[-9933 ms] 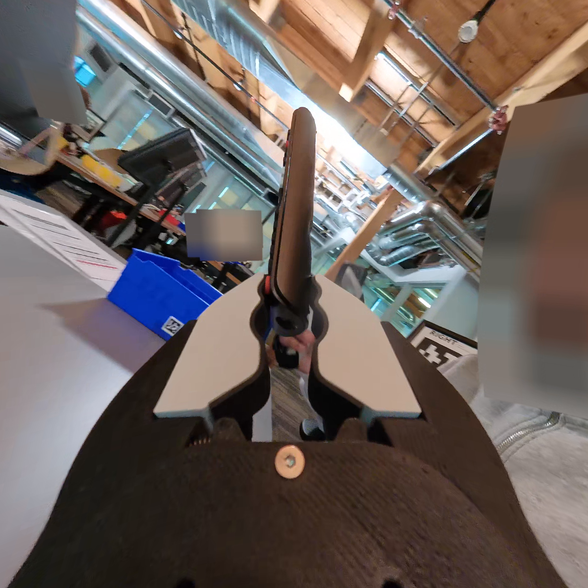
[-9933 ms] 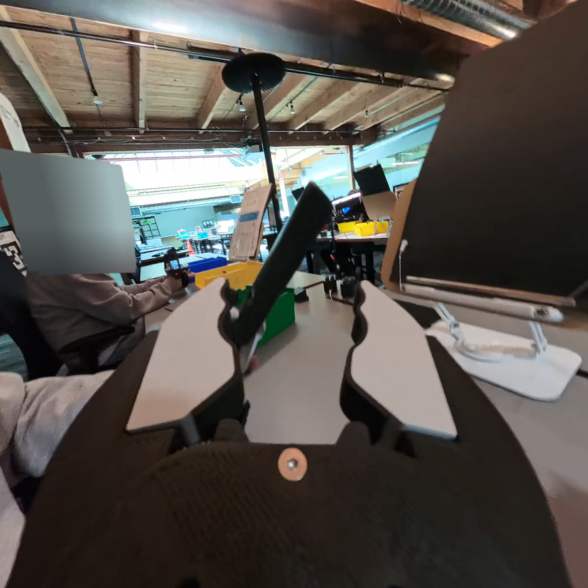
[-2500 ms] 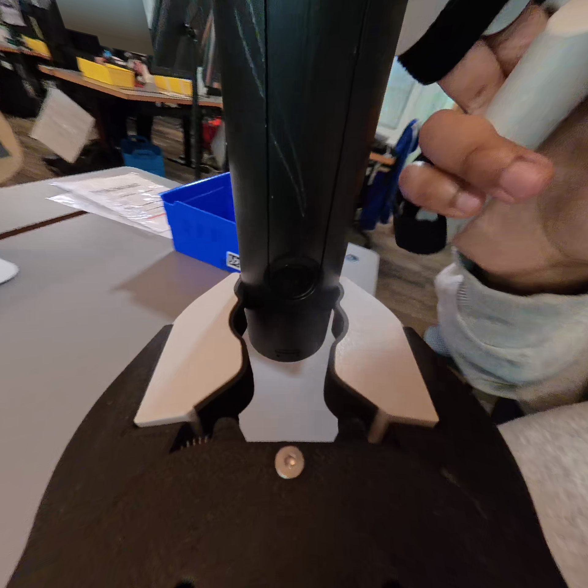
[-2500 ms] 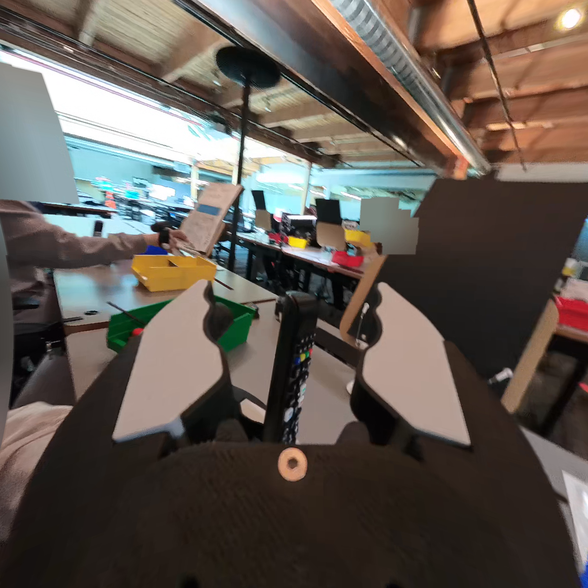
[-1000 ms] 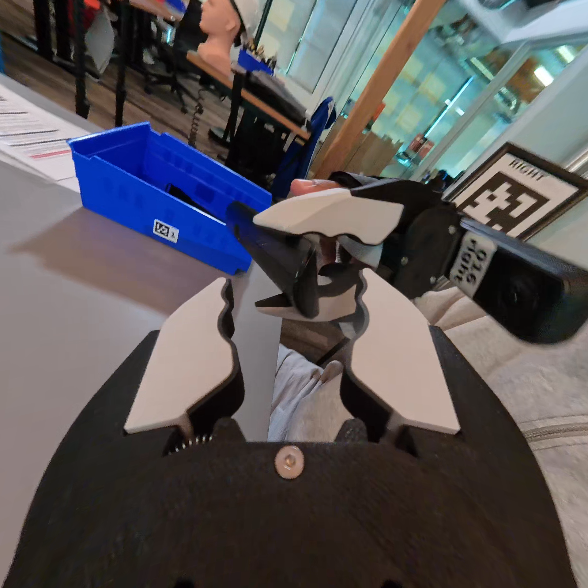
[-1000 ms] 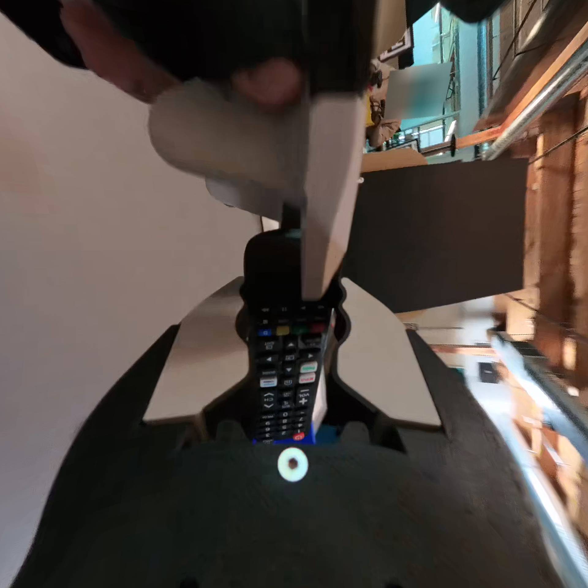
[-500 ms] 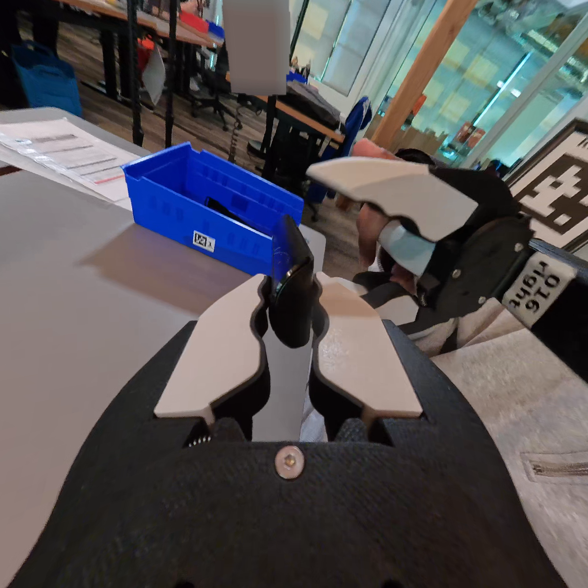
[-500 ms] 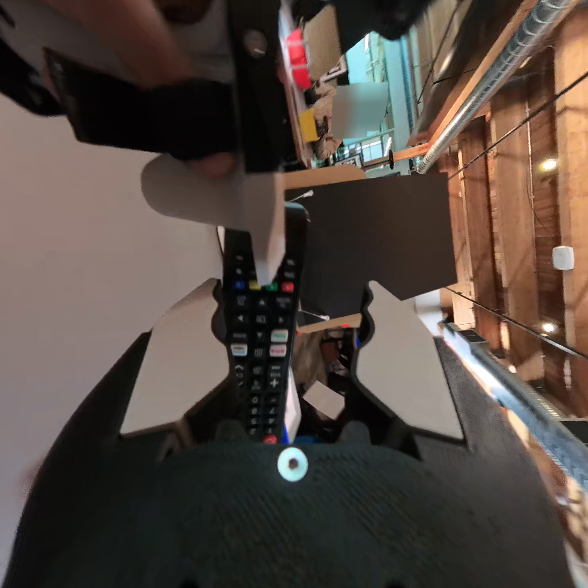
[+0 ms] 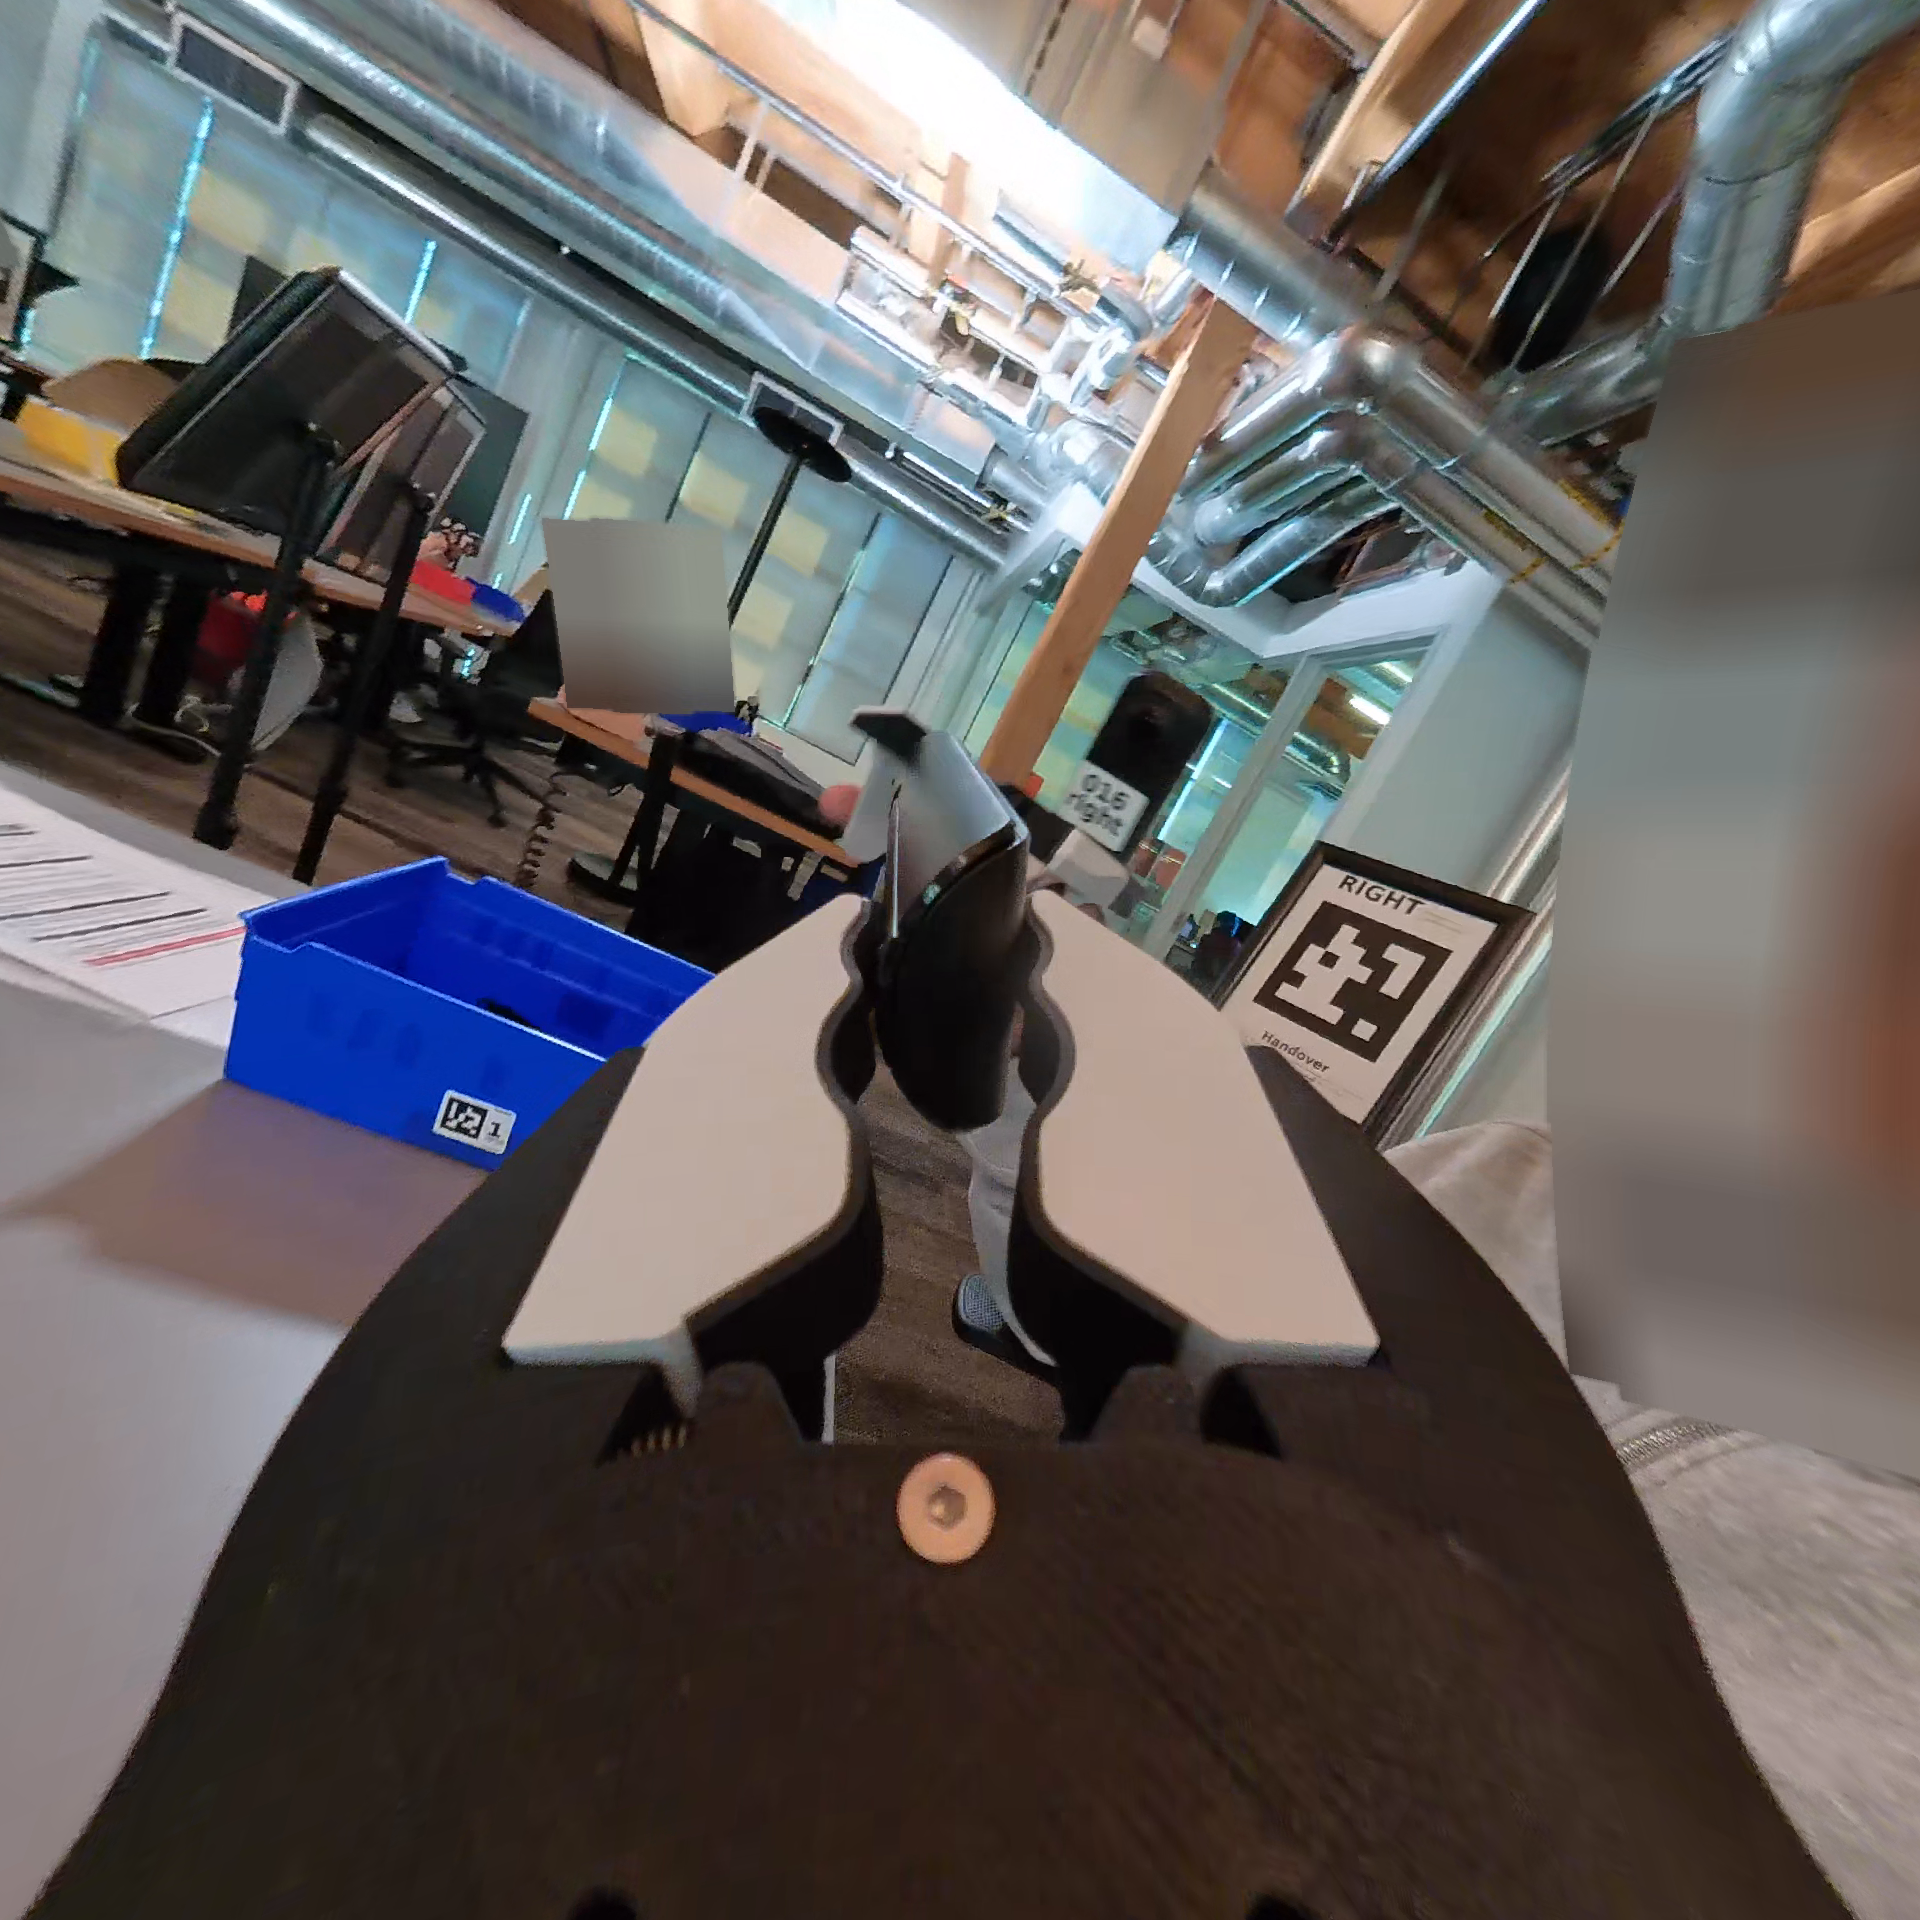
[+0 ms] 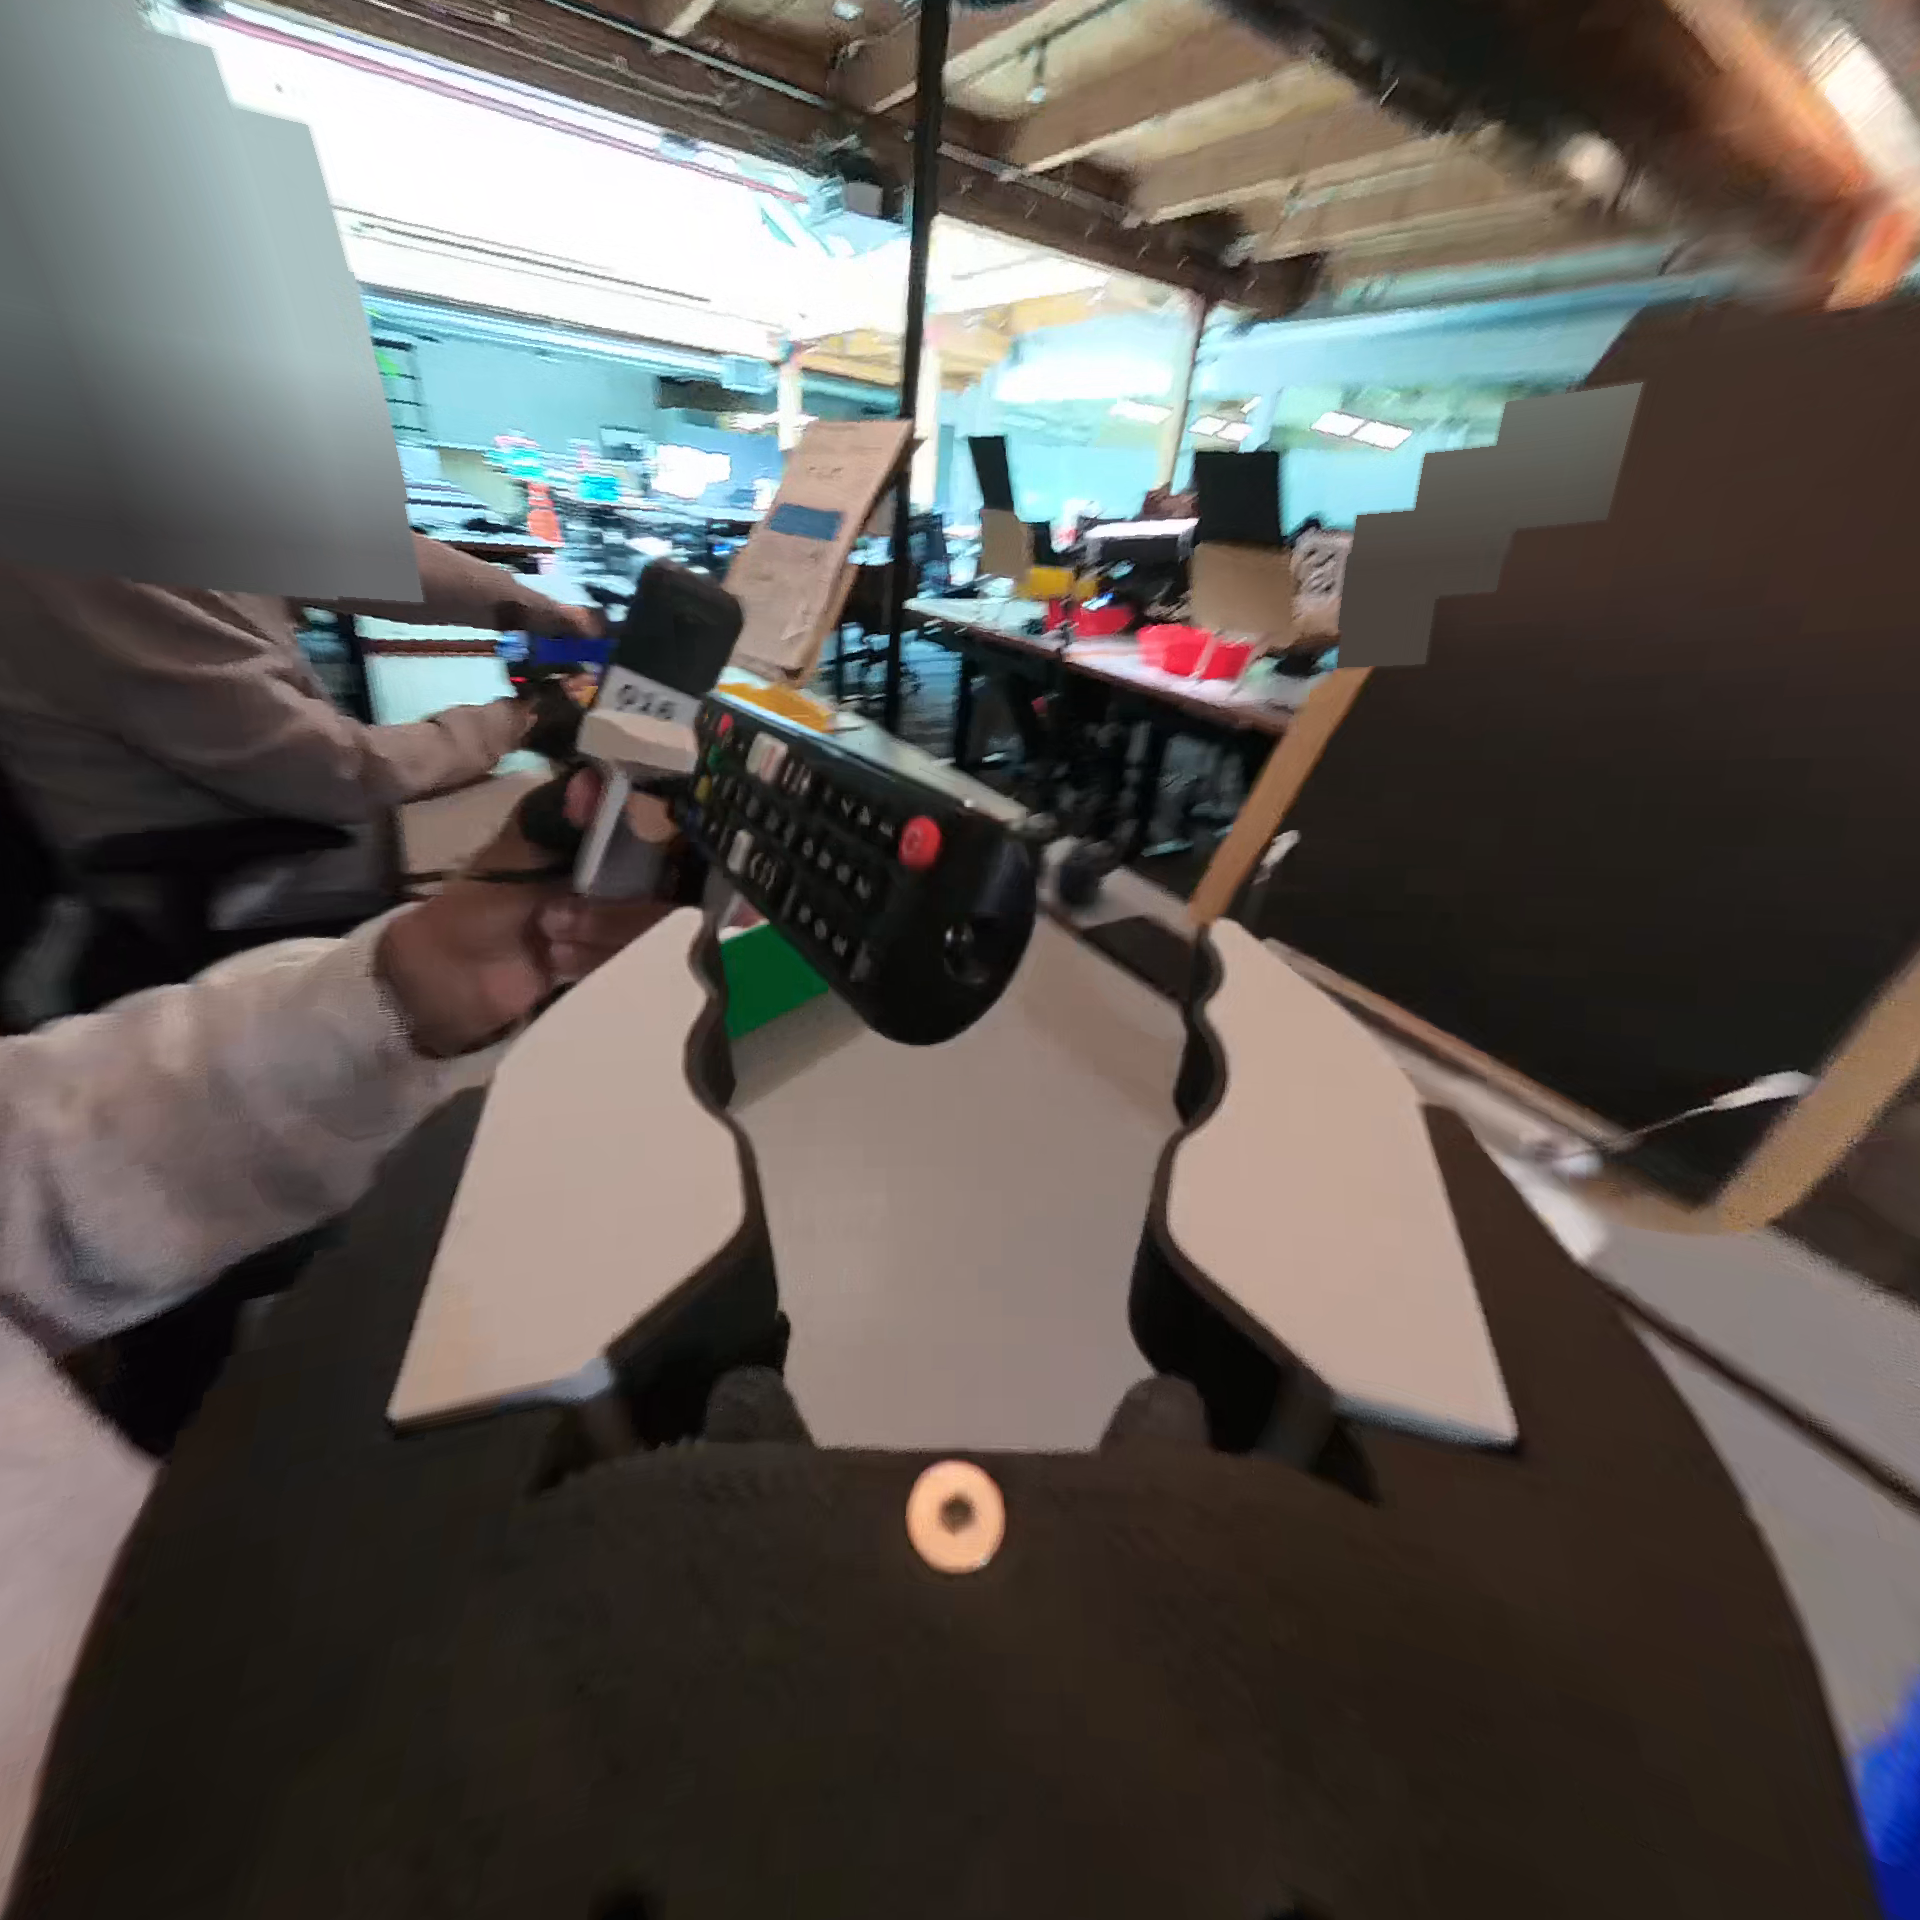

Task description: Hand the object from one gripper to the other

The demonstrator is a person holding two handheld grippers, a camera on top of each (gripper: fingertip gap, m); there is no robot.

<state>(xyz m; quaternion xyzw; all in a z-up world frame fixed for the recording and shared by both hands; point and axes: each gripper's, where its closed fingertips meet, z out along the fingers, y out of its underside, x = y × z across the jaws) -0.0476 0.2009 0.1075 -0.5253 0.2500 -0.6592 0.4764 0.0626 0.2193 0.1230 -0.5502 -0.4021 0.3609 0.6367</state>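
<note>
One black remote (image 9: 951, 997), left gripper (image 9: 945, 987) clamping it, right gripper (image 10: 951, 1029) spread.

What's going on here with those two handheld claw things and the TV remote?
A person is passing a black remote control between two handheld grippers. Right now the left gripper is shut on one end of the remote. The right gripper is open and empty, with the remote's free end sticking out just ahead of its fingers. A blue bin sits on the grey table nearby.
</note>
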